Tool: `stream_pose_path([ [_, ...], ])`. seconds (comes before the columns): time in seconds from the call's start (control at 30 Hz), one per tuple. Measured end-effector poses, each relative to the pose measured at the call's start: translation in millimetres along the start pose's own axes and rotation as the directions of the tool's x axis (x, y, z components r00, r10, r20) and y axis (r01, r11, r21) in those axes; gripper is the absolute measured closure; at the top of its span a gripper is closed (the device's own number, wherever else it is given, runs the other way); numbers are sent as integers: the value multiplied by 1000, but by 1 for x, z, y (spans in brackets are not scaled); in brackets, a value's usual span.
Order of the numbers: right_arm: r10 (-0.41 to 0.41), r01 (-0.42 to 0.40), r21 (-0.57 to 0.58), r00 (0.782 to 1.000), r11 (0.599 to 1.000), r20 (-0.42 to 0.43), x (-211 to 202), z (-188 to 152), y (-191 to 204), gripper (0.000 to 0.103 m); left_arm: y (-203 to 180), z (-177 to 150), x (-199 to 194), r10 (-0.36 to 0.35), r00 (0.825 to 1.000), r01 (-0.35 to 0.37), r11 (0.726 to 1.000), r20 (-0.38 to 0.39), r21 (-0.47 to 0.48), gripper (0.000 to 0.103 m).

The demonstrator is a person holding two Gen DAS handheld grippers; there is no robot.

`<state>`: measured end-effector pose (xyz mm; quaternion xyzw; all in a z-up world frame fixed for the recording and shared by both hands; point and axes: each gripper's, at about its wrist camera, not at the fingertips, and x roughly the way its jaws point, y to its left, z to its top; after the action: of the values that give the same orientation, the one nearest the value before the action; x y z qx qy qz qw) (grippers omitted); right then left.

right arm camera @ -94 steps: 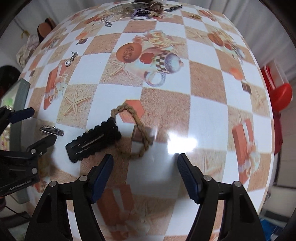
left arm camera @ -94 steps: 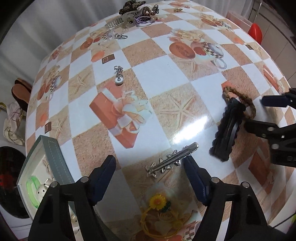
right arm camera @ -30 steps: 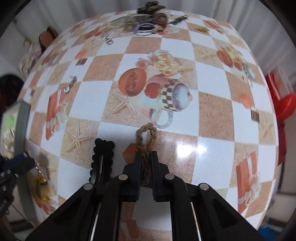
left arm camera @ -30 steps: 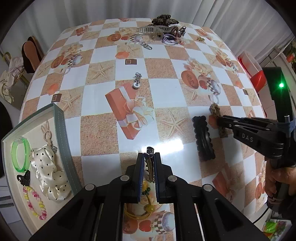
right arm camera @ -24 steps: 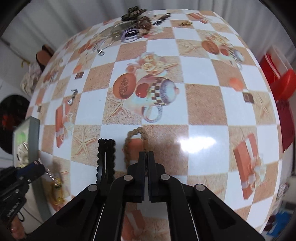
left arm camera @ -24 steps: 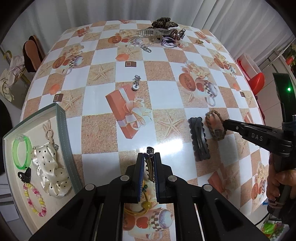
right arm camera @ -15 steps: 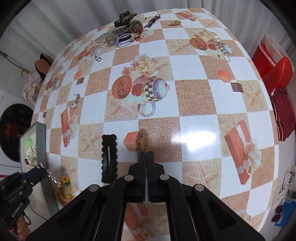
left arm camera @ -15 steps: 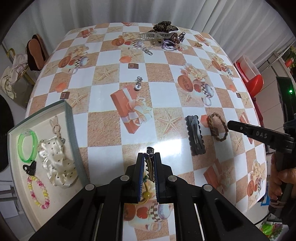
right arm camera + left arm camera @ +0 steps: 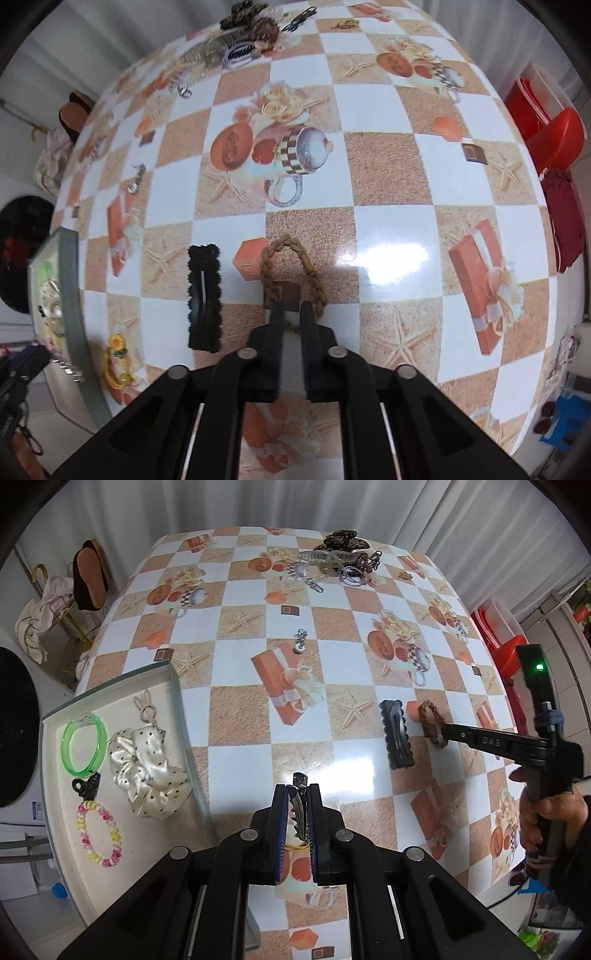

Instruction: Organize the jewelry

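My left gripper (image 9: pixel 298 788) is shut on a silver toothed hair clip (image 9: pixel 300 805), held above the checked table. A grey-rimmed tray (image 9: pixel 177 709) to its left holds a green bangle, a dotted scrunchie and a bead bracelet. In the right wrist view my right gripper (image 9: pixel 292 308) points down at a brown braided bracelet (image 9: pixel 286 240) lying flat. Its jaws are opening with a narrow gap between them. The bracelet's near end sits at the fingertips, and no pad presses on it. A black hair clip (image 9: pixel 204 295) lies just left of the bracelet.
A pile of hair accessories (image 9: pixel 340 557) lies at the table's far edge. A small keychain charm (image 9: pixel 300 642) rests mid-table. A red stool (image 9: pixel 506 642) stands beyond the right edge. A person's hand (image 9: pixel 543 812) holds the right gripper's handle.
The left gripper closed on the silver clip and has lifted it off the table. The right gripper shut on the bracelet's end and now its jaws stand slightly apart. The bracelet has turned.
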<state>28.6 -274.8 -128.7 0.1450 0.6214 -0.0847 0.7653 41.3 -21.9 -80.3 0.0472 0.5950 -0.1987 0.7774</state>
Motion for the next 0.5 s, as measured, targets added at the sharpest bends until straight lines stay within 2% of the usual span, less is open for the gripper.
stream_pose_path([
  [0.13,-17,17,-52,1000,999,-13,12,2,11,92,5,-3,-1,10,1000,-10,1000,-3,-13,88],
  [0.2,-17,17,-64,1000,998,-8,12,2,14,85,7,-4,-2,12,1000,-12,1000,-5,-18,88],
  [0.23,-13,13,-69,1000,998,-3,10,1,15,71,8,-4,-2,13,1000,-13,1000,-5,-19,88],
  [0.27,-12,12,-73,1000,997,5,9,1,16,52,9,-4,-2,14,1000,-14,1000,-5,-21,88],
  [0.3,-14,15,-82,1000,996,19,7,0,17,48,9,-4,-2,14,1000,-14,1000,-5,-23,88],
  [0.43,-17,17,-107,1000,994,3,12,2,20,51,10,-4,-2,13,1000,-13,1000,-5,-21,88],
  [0.47,-25,25,-110,1000,994,-2,15,3,21,60,10,-4,-2,13,1000,-13,1000,-5,-21,88],
  [0.5,-33,31,-117,999,993,-14,19,3,21,64,9,-4,-2,12,1000,-12,1000,-5,-21,88],
])
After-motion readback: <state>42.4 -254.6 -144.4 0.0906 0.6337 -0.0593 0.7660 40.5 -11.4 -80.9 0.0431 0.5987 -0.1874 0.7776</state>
